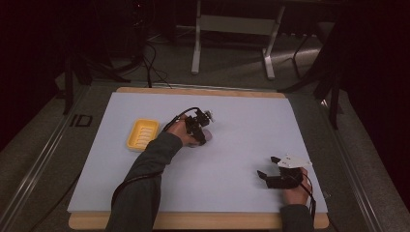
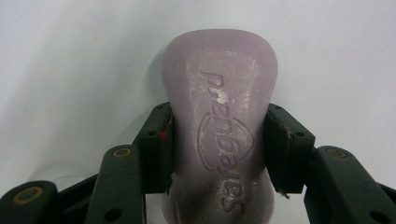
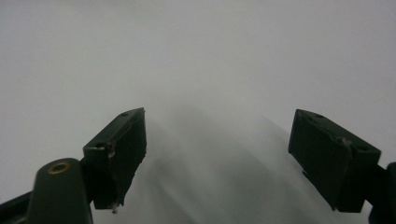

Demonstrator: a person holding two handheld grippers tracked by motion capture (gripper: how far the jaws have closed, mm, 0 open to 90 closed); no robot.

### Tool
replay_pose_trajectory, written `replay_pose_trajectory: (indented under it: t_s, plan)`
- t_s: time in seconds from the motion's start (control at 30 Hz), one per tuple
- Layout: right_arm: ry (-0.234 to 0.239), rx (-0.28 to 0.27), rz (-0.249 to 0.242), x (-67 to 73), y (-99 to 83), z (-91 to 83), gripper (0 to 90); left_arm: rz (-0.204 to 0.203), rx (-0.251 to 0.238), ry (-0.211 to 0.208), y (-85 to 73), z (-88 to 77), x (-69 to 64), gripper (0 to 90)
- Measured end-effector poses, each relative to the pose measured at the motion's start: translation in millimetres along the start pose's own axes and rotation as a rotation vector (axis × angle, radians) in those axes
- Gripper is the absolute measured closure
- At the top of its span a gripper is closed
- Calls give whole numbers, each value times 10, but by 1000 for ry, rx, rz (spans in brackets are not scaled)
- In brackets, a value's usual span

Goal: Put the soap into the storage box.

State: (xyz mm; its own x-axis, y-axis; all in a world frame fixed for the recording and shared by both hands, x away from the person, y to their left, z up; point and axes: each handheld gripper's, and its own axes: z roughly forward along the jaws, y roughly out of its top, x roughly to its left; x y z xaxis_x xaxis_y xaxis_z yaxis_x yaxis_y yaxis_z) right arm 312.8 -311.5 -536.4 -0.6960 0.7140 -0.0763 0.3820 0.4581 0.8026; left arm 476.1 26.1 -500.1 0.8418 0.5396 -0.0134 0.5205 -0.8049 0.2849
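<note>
Two tools are working over the tabletop [image 1: 241, 125], and I am running both from afar. I am keeping the left tool [image 1: 200, 137] near the middle of the pale sheet, and its jaws are pinching a pale purple bar of soap [image 2: 219, 121] from both sides. In the left gripper view the pads are pressing flat against the narrower waist of the bar, one on each side, and the embossed lettering on its top face is running along its length. The soap is lying flat on the white surface, its rounded far end sticking out beyond the jaws. In the high view the soap [image 1: 205, 134] is peeking out just beside the tool's tip, mostly covered by it. A yellow soap dish [image 1: 142, 134] is sitting to the left of that hand, near it but not touching it. I am holding the right tool [image 1: 269, 167] near the tabletop's near right corner, well apart from the soap, and its jaws are standing spread wide with nothing between them.
</note>
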Motion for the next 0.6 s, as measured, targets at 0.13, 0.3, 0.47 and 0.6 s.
replay_pose_trajectory:
  t_s: [0.13, 0.3, 0.47, 0.6]
  plan:
    - [0, 1, 0, 1, 0, 0, 189, -21, -14, -7, -58, -29, 52, 497]
    - [-1, 0, 0, 1, 0, 1, 189, -34, -30, -6, -113, -96, 96, 497]
    - [-2, 0, 1, 2, 0, -1, 189, -39, -45, -2, -140, -184, 105, 497]
    - [-2, -1, 2, 2, 0, -3, 189, -43, -44, 5, -155, -242, 133, 497]
